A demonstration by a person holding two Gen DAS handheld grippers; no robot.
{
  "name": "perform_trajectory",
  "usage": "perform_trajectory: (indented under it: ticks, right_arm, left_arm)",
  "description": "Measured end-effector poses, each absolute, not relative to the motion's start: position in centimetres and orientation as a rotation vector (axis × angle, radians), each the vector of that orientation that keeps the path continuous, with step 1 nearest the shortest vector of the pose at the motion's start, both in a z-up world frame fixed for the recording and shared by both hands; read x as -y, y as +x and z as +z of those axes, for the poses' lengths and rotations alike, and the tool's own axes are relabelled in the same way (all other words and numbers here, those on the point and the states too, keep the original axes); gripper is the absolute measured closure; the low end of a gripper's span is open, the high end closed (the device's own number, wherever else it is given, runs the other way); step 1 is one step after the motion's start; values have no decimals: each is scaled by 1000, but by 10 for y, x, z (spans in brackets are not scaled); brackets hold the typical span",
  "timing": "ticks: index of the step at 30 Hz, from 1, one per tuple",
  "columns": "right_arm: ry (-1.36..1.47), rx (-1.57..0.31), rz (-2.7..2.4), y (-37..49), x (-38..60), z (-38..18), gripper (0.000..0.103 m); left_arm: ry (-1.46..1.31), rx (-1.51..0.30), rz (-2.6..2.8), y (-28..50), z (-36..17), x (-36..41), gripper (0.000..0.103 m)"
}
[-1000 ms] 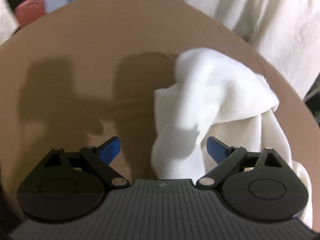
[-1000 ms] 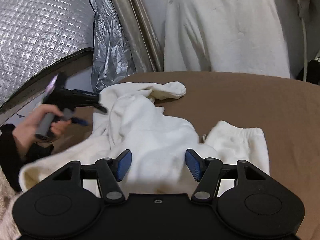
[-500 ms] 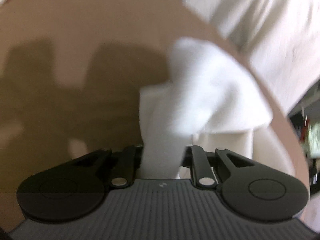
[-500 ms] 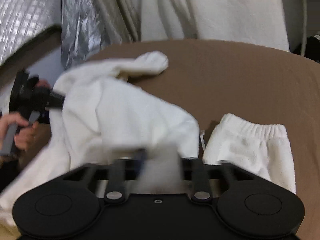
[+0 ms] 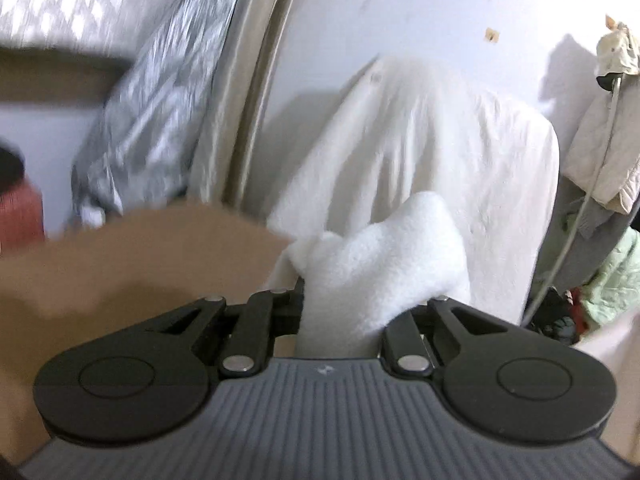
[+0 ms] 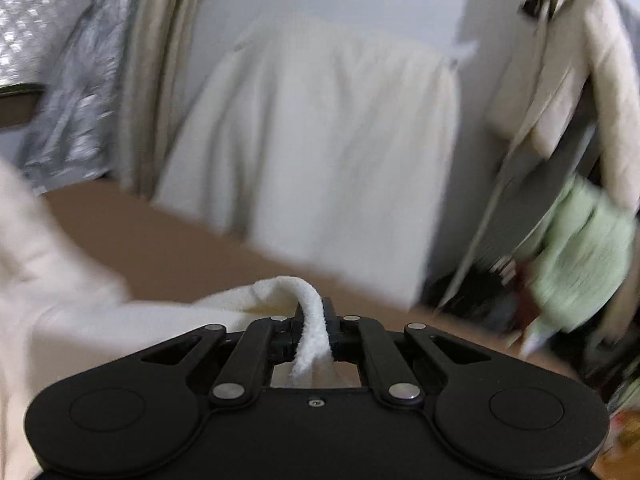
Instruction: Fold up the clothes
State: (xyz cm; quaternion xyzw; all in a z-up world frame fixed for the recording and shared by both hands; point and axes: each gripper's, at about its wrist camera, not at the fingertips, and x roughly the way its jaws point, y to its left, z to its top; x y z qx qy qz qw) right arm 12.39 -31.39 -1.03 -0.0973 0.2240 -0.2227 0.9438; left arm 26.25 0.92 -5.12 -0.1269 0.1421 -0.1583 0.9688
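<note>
Both hand-held grippers — left [image 5: 342, 308], right [image 6: 314, 334] — pinch the white fleece garment [image 5: 384, 264]; no writing is legible.

White fleece garment [image 5: 384, 264], lifted above the brown table [image 5: 160, 248]

It is soft and fluffy. I see a thick bunch of it raised over the table's far edge, a thin edge [image 6: 312, 320] folded upward, the rest trailing down toward the table.

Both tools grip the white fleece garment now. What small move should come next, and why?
Probably spread the two tools apart. The left tool pinches a thick bunch of the white fleece garment; the right tool pinches a thin edge, and cloth sags between them over the brown surface.
</note>
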Motion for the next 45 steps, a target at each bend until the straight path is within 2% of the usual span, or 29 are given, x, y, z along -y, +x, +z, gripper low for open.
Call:
perform_trajectory:
  ticks: [2,3,4,5,6,7,8,9,12,14,15,19,22,26,29,33,36,40,43,45]
  right_arm:
    - [-214,-364,-548,136,336,23,99]
    - [-221,-310,-601,143,346,37,99]
    - [-231,-257,-641,147,353,47,96]
    - [-242,-204,-667,148,359,52,79]
    - [-259,-169,-695,148,362,53,62]
    - [-283,-153,-724,147,362,49,28]
    - [-302,-153,-743,144,361,41,6]
    - [-315,-171,-752,140,358,30,4]
    - [-323,-339,-643,118,355,-16,5]
    - [-243,-472,-590,96,355,-54,5]
    - [-188,-527,-568,83,355,-71,6]
    - [103,-676,-463,27,361,-129,6]
    - [237,-691,-421,-12,370,-152,6]
    - [426,-690,-423,-40,388,-166,6]
    - [525,-663,-386,-45,393,-163,6]
    - [562,-627,-366,-60,388,-157,6]
    - [517,-701,-375,-70,377,-160,6]
    - [316,-844,-572,-79,368,-177,6]
    - [348,-877,-540,-90,374,-184,17]
    - [403,-871,-466,-93,375,-186,18]
  left_arm:
    - [-295,-154,-323,261,-37,-9,87]
    - [-326,-102,-296,264,-36,-9,83]
    - [-361,-61,-251,268,-38,-10,61]
    - [-393,-51,-158,273,-45,-8,10]
    - [-409,-87,-55,280,-56,-5,0]
    - [-408,-171,-25,288,-71,-3,0]
    - [-400,-276,-33,298,-88,-2,0]
    - [-397,-389,-65,306,-110,-1,0]
    - [-386,-701,-110,319,-172,9,2]
    - [-314,-862,-125,329,-189,23,4]
    - [-275,-884,-133,328,-190,29,4]
    - [-181,-886,-187,313,-191,42,3]
    - [-173,-960,-230,295,-197,49,3]
    - [-183,-1035,-205,249,-198,50,3]
    - [-160,-984,-229,220,-183,50,2]
    - [-57,-910,-288,185,-172,56,0]
    - [32,-955,-254,183,-183,61,0]
    - [70,-975,-252,182,-181,52,0]
    - [36,-921,-271,179,-173,41,0]
    - [19,-918,-262,183,-174,35,0]
